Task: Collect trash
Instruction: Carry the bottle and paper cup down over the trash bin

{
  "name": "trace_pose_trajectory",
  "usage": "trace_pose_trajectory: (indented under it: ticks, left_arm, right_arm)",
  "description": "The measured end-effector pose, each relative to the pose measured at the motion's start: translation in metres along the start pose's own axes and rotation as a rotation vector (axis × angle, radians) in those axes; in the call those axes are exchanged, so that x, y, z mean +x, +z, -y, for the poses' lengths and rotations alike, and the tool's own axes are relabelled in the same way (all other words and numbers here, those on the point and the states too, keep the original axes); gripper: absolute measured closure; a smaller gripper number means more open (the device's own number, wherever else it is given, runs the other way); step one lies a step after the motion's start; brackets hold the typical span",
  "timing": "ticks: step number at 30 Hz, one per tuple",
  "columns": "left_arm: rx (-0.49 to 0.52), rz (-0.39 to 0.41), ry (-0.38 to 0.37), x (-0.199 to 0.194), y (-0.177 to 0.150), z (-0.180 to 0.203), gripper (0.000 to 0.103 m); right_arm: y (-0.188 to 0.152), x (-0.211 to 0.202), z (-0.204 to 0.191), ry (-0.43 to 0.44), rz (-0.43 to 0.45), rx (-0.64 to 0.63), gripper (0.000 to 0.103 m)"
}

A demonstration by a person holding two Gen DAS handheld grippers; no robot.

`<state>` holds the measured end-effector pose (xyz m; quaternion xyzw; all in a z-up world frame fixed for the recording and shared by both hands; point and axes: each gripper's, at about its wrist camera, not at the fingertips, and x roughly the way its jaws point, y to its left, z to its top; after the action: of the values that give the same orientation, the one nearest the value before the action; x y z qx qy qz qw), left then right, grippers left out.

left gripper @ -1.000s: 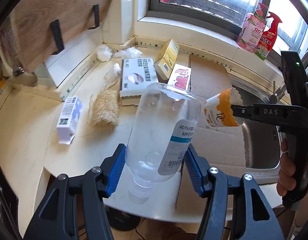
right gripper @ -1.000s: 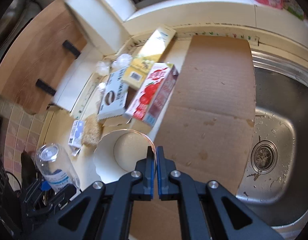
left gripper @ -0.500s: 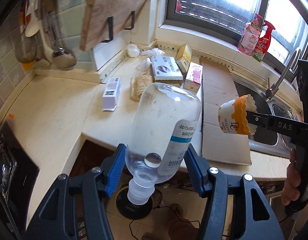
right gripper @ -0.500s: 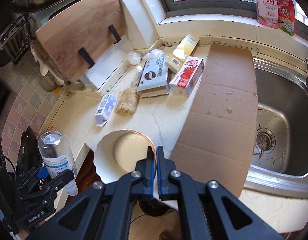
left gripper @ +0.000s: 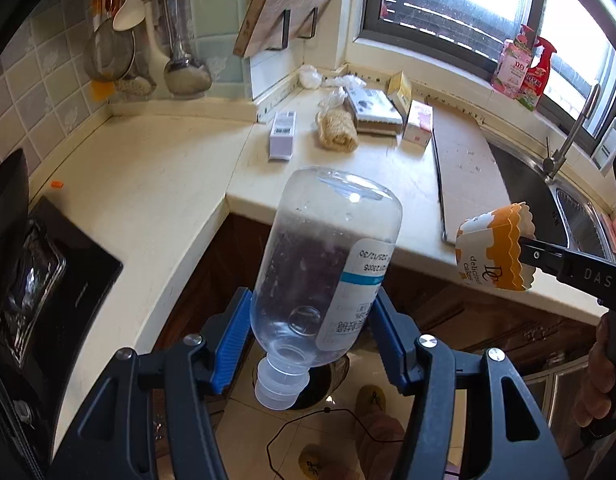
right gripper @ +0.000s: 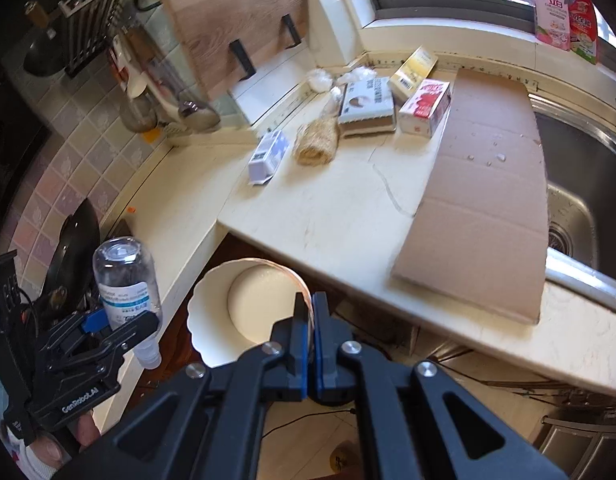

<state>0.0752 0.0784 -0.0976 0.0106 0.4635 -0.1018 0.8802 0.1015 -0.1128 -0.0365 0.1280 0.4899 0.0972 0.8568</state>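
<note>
A clear plastic bottle (left gripper: pixel 328 256) with a white and blue label hangs neck-down in my left gripper (left gripper: pixel 308 336), whose blue pads press on its sides. The right wrist view has the same bottle (right gripper: pixel 125 280) at the lower left. My right gripper (right gripper: pixel 310 312) is shut on the rim of a paper cake cup (right gripper: pixel 243 308), white inside. In the left wrist view the cup (left gripper: pixel 492 252) is orange and white outside. Both grippers are off the counter's front edge, above the floor. A dark round thing (left gripper: pixel 320 384) on the floor lies under the bottle, mostly hidden.
On the counter (right gripper: pixel 328 216) lie a red carton (right gripper: pixel 426 108), a yellow carton (right gripper: pixel 412 68), a white box (right gripper: pixel 366 104), a small white carton (right gripper: pixel 267 156), a loofah (right gripper: pixel 316 140) and a cardboard sheet (right gripper: pixel 484 200). The sink (right gripper: pixel 580 184) is right, a black hob (left gripper: pixel 47 280) left.
Both grippers have drawn back from over the counter to beyond its front edge, above the floor. The bottle and the cup came along, still gripped the same way.
</note>
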Motion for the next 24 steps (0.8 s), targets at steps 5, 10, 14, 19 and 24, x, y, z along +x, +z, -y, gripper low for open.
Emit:
trace_pose_trajectory:
  ticks: [5,10,14,19,24]
  left_arm:
    - [-0.002,-0.061,-0.014,0.02,-0.037,-0.006,0.046]
    - [-0.01,-0.136,-0.031,0.05,-0.075,-0.01,0.046]
    - [-0.017,-0.202,-0.027,0.082,-0.103,-0.013,0.046]
    - [-0.063,-0.263,-0.032,0.138,-0.146,-0.024,0.046]
    - [-0.107,-0.331,-0.011,0.219,-0.208,-0.035,0.046]
  right_arm:
    - [-0.037,0.019,-0.009,-0.012,-0.063,-0.002,0.101]
    - [-0.072,0.052,-0.005,-0.024,-0.155,0.026,0.101]
    - [-0.099,0.082,-0.002,-0.034,-0.229,0.031,0.101]
    - [-0.141,0.142,0.012,-0.046,-0.309,0.018,0.101]
    - [-0.191,0.229,0.041,-0.053,-0.375,0.023,0.101]
